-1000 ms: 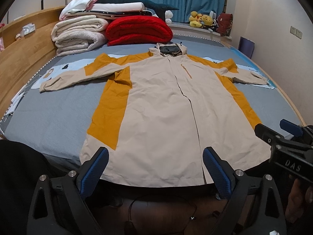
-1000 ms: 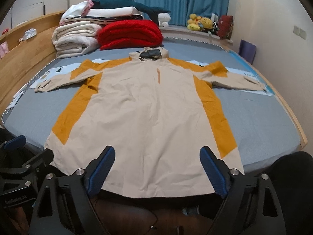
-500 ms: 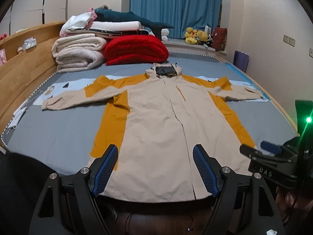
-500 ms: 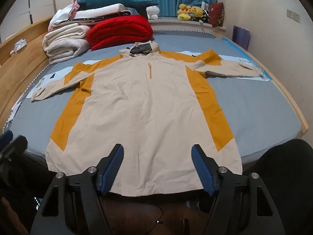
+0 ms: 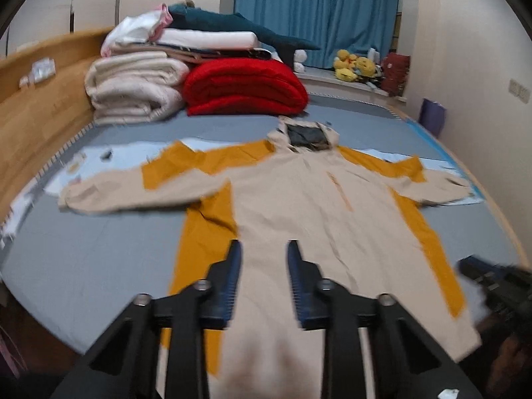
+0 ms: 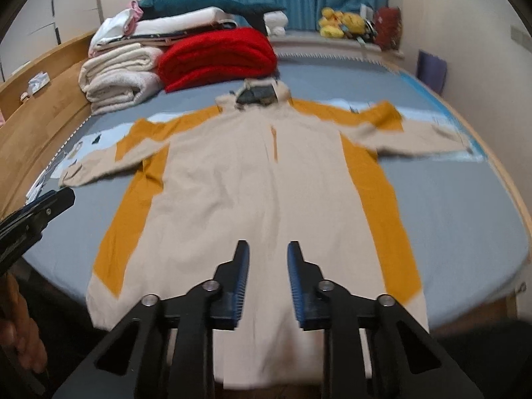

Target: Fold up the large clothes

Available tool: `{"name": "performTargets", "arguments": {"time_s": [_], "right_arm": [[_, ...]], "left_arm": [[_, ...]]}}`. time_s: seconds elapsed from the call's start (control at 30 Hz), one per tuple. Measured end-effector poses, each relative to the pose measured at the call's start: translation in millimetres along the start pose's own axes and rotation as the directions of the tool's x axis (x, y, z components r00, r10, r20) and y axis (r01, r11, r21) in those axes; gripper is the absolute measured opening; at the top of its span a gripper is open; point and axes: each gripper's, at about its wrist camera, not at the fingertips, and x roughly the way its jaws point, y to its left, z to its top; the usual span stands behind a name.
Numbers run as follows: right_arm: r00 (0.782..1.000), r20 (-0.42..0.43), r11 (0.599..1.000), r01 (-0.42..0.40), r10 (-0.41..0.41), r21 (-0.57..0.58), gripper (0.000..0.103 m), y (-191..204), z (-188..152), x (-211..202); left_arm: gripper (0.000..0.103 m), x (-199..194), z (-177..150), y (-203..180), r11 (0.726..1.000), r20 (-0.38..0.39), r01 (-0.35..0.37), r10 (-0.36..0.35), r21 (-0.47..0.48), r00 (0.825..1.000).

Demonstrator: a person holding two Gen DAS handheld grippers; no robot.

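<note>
A large beige jacket with orange side panels lies spread flat, front up, on the grey bed, sleeves out to both sides and hood at the far end. My left gripper hovers over the jacket's lower left part. Its jaws are closing to a narrow gap with nothing pinched between them. In the right wrist view the same jacket fills the middle. My right gripper hangs above its lower middle, jaws also closing, with the gap empty. Each gripper shows in the other's view: the right gripper and the left gripper.
Folded white blankets and a red quilt are stacked at the bed's far end. A wooden side board runs along the left. Plush toys sit on the sill by the blue curtain. A wall stands close on the right.
Both grippers' jaws have narrowed from wide apart to a small gap. Both have moved forward over the jacket's hem, and the views are now motion-blurred. The jacket lies as before.
</note>
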Motion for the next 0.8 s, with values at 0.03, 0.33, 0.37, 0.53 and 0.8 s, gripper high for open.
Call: {"name": "performTargets", "arguments": {"time_s": [0.03,0.33,0.37,0.53,0.8], "right_arm": [[1.000,0.013,1.000,-0.003,0.003,-0.005,0.016,0.0,15.4,7.4],[0.994,0.107,1.000,-0.028,0.028,-0.001,0.016,-1.2,133.6,63.1],[0.992,0.122,0.999,-0.032,0.033,-0.007,0.016,0.6,146.9,70.1],[0.979,0.183,0.996,-0.078,0.086,-0.050,0.040,8.3,192.8,107.5],[0.991,0.060,0.992,-0.117,0.120,-0.046,0.062,-2.0,189.7,172.2]], "left_arm": [[0.017,11.1,10.1,7.3,1.000,0.010,-0.022,0.022,0.003,1.000],[0.010,117.1,75.2,95.0,0.994,-0.026,-0.104,0.104,-0.015,0.994],[0.010,125.8,78.0,105.7,0.995,-0.029,-0.100,0.099,-0.022,0.995],[0.010,180.6,77.8,180.9,0.984,-0.096,-0.137,0.127,-0.112,0.987],[0.010,229.6,40.6,311.2,0.910,-0.156,-0.221,0.176,-0.351,0.972]]}}
